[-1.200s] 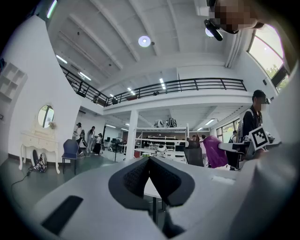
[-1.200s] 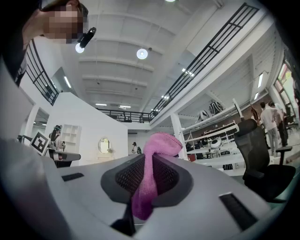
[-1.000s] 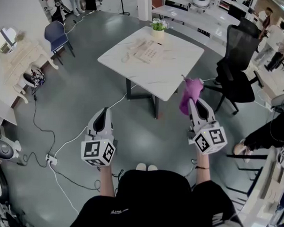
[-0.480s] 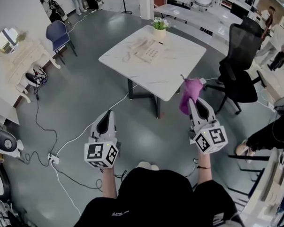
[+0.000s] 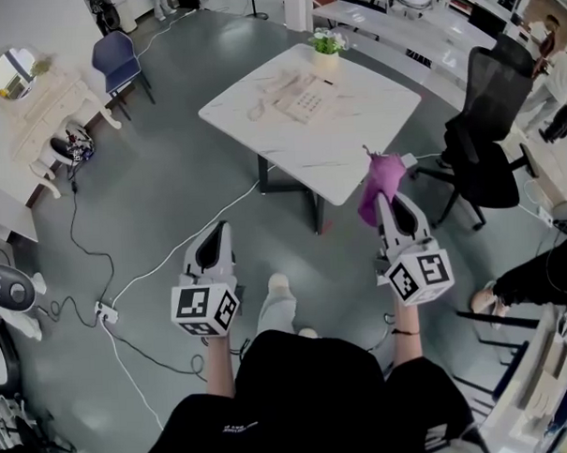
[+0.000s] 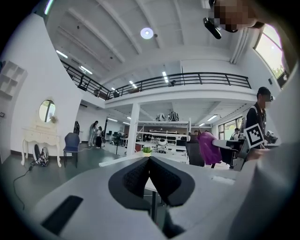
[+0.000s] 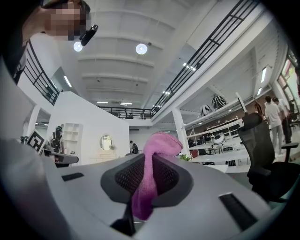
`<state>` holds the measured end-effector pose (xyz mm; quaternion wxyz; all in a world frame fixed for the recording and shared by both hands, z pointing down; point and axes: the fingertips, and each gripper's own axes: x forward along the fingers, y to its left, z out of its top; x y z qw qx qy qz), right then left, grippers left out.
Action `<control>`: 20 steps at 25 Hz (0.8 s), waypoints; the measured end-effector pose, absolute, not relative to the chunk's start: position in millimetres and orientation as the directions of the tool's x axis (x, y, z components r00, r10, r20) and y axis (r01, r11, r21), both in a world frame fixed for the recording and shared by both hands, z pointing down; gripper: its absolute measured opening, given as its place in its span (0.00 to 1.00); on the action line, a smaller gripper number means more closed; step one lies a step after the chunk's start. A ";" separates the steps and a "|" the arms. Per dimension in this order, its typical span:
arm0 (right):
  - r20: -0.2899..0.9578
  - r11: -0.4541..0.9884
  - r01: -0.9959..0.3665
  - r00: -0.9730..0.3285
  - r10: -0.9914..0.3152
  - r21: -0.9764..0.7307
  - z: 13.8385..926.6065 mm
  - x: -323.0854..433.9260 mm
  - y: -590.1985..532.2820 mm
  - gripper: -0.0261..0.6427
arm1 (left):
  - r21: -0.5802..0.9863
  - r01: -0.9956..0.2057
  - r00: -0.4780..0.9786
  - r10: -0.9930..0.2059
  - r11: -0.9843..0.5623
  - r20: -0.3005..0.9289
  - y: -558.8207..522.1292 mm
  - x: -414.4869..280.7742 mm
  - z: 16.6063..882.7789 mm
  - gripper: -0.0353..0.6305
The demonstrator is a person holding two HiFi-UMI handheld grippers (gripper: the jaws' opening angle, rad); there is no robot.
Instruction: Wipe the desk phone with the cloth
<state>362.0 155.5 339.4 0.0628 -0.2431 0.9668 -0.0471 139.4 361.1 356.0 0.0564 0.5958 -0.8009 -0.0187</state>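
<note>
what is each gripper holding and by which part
The right gripper is shut on the cloth, pinched near its middle, with one end bunching out past the tips. The left gripper is shut and holds nothing.

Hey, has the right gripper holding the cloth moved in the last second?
Yes, slightly: the right gripper and its pink cloth have edged toward the white table, nearing its closest corner.

The phone [image 5: 300,100] sits near the plant [image 5: 325,46] at the table's [image 5: 359,138] far corner. The right gripper [image 5: 388,207] holds a cloth [image 5: 383,177].
</note>
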 end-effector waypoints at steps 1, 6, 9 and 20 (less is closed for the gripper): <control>-0.096 0.876 -0.467 -0.873 -0.479 -0.122 341.2 358.9 151.7 0.08 | 0.098 -0.954 -0.278 -0.958 0.284 0.069 355.4 136.7 357.4 0.05; -0.090 0.864 -0.485 -0.862 -0.498 -0.138 349.0 337.5 130.3 0.08 | 0.104 -0.963 -0.244 -0.967 0.251 0.073 325.6 115.3 363.3 0.05; -0.088 0.854 -0.500 -0.853 -0.514 -0.143 348.9 316.0 115.5 0.08 | 0.107 -0.966 -0.230 -0.970 0.237 0.073 308.0 91.0 363.6 0.05; -0.066 0.810 -0.567 -0.812 -0.580 -0.151 351.8 235.3 60.6 0.08 | 0.117 -0.980 -0.154 -0.985 0.163 0.082 231.4 0.6 363.6 0.05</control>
